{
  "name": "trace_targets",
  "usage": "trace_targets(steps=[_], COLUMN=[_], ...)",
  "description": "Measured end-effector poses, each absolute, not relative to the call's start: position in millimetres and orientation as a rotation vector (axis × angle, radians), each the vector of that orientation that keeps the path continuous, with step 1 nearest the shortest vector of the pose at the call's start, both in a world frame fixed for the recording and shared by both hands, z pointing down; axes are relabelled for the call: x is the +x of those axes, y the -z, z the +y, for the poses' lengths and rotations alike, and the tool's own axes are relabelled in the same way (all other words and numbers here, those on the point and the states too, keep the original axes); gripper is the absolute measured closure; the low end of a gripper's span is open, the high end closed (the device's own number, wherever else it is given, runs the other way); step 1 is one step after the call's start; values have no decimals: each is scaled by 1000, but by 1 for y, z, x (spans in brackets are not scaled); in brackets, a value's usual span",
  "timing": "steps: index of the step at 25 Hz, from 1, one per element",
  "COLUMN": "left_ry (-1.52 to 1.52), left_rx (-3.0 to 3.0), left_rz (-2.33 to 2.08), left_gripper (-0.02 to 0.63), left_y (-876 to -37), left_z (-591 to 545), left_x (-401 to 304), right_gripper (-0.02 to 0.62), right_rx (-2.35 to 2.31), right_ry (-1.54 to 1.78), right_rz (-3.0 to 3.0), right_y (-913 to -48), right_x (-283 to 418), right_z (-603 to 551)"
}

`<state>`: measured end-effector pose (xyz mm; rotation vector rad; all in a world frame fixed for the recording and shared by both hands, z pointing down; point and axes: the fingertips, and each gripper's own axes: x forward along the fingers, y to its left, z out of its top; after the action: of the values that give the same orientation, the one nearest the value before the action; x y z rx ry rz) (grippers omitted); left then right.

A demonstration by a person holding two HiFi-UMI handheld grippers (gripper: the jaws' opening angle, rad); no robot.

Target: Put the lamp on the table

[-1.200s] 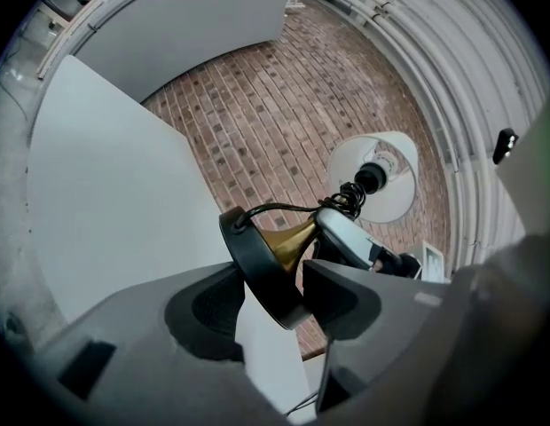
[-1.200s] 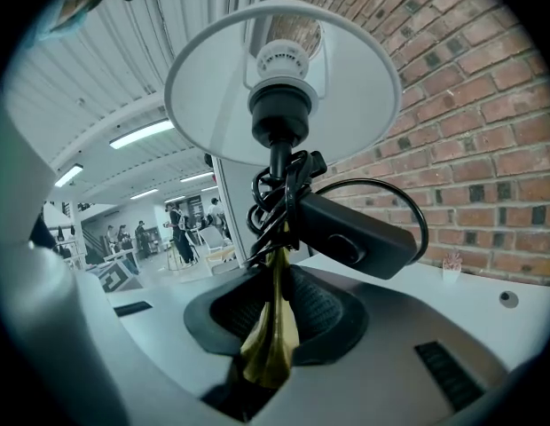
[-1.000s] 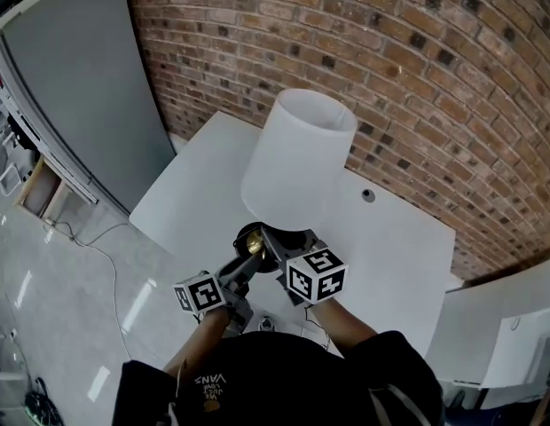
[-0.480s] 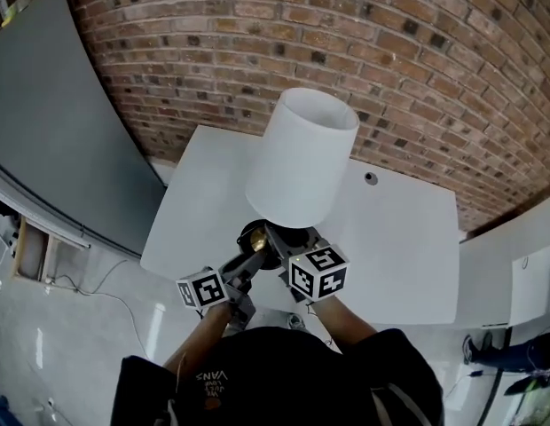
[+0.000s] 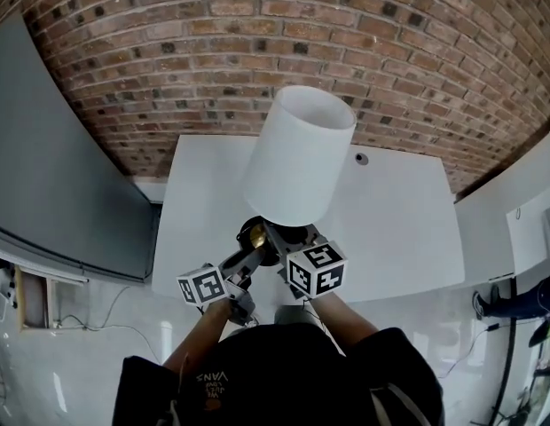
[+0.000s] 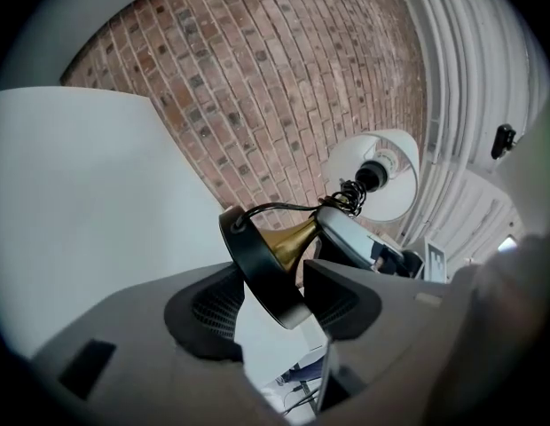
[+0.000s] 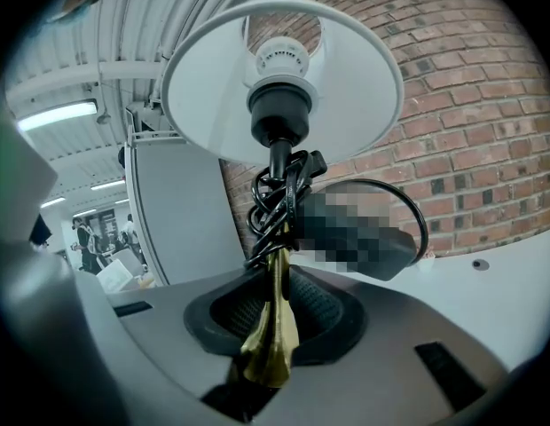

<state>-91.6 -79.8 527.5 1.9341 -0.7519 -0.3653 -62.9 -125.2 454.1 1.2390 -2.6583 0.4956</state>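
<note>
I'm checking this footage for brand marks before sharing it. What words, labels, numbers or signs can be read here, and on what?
"VANS": white print, upside down in the head view, on the person's dark garment.
Smaller print beside it: too small to read.
Left marker cube and right marker cube: black-and-white square patterns only, no words.
Lamp: no readable print.

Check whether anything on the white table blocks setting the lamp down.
Nothing visible does. The lamp is held over the table, whose visible top is bare apart from a small dark round spot near the wall edge.
</note>
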Motion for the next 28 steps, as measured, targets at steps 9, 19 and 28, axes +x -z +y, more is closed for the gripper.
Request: trace_targets(steps=[9,19,28], left_ry=[372,414,212], left_rx=[1938,1992,2073], left_rz=[-732,-837,-1101], left_gripper=[396,376,371], left_y=[-534,-548,-582], left_z=[-125,-192,-228], left_x=[-88,-85,-107], right_gripper=[515,515,517], right_rx=[1254,1209,1231], right_ry=[-487,-475,-405], right_rz=[-2631,-2639,-2607], right_y=[-460,-472,-500], right_x=[-61,-55,-41], right_z=[-171,-239,-306])
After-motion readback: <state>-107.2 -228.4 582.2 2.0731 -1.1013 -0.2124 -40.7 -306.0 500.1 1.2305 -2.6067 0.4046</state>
